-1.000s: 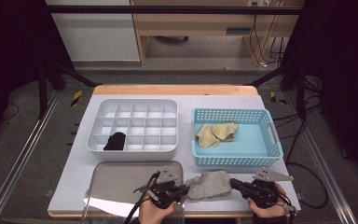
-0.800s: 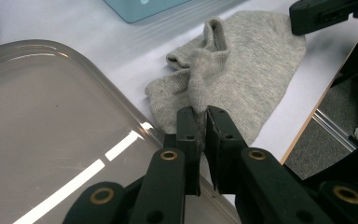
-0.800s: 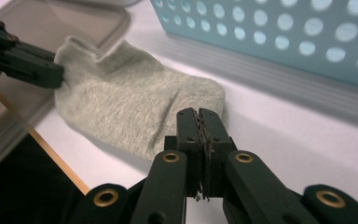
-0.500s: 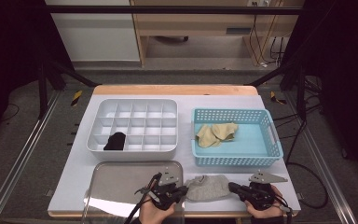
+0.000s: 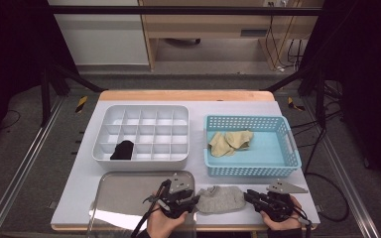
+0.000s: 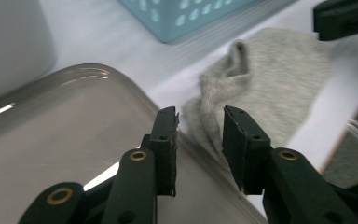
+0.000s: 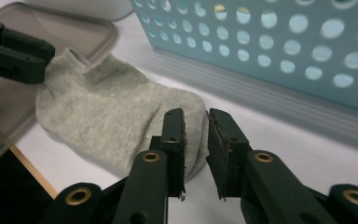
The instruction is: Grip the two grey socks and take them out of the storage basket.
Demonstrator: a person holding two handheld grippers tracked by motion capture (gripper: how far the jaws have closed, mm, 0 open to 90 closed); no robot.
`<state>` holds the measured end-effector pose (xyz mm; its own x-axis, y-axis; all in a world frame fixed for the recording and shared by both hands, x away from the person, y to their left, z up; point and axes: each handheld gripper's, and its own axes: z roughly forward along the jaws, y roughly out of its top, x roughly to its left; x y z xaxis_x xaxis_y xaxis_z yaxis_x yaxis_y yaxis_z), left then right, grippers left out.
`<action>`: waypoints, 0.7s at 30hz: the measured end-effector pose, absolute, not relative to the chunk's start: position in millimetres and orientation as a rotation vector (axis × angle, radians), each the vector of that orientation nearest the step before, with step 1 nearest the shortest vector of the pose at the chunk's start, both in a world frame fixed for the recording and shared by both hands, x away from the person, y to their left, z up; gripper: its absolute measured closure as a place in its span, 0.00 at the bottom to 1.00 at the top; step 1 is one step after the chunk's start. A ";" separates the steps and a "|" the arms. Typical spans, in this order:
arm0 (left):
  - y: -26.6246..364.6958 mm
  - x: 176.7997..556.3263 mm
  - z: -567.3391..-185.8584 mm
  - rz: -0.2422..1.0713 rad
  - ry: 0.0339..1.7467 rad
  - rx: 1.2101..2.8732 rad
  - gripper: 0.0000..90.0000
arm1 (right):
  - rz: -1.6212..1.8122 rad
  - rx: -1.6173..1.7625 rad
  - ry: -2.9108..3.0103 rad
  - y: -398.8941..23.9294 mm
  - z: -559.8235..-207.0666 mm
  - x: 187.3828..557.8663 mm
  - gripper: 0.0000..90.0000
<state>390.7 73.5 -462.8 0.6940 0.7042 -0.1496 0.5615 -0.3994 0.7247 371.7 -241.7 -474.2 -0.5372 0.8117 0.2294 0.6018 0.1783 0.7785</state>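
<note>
Grey sock lies flat at the near edge of the white surface, between the two claws. The left claw is at the sock's left end, where the opening is. The right claw is at the sock's right end, the toe.

The left claw has just been opening. Its jaws now stand apart, with the sock's cuff just past the tips and nothing squeezed between them. The right claw has just been opening too. A small gap shows between its pads, and the toe of the sock sits right at the tips, so it looks let go, not pinched.

A see-through tray lies on the left, and the sock's left end touches its rim. A blue basket with yellow socks stands just behind. A white box with many little cells is at the far left, with a black sock in one cell.

What could go wrong? The sock sits very near the edge, so a bump from either claw may push it off the surface. If a claw closes again too low, it may grab the tray rim too. If it grabs only one thin layer, the sock may slip out and flop
</note>
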 end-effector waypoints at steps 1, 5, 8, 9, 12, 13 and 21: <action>72.7 391.8 -464.2 0.227 0.966 2.107 0.71 | 1.283 1.368 2.221 -240.7 -476.2 372.5 0.82; 67.9 395.0 -468.3 0.247 0.964 2.132 0.71 | 1.242 1.372 2.237 -238.0 -482.5 376.1 0.76; 65.1 395.8 -469.5 0.245 0.963 2.138 0.71 | 1.204 1.375 2.251 -235.3 -487.0 376.2 0.77; 64.3 395.7 -469.8 0.255 0.964 2.141 0.72 | 1.206 1.366 2.254 -234.8 -487.1 375.8 0.78; 63.7 395.5 -469.8 0.262 0.963 2.148 0.71 | 1.210 1.361 2.258 -232.3 -487.4 375.0 0.86; 63.4 395.7 -469.7 0.263 0.966 2.150 0.71 | 1.214 1.360 2.261 -232.0 -487.3 374.9 0.89; 59.8 393.9 -468.5 0.297 0.945 2.158 0.72 | 1.252 1.390 2.236 -236.7 -485.0 373.8 0.96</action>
<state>393.9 59.8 -468.5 0.7006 0.7089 -0.0807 0.5356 -0.4478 0.7160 373.8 -236.7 -485.0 -0.5258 0.8184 0.2318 0.6255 0.1874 0.7574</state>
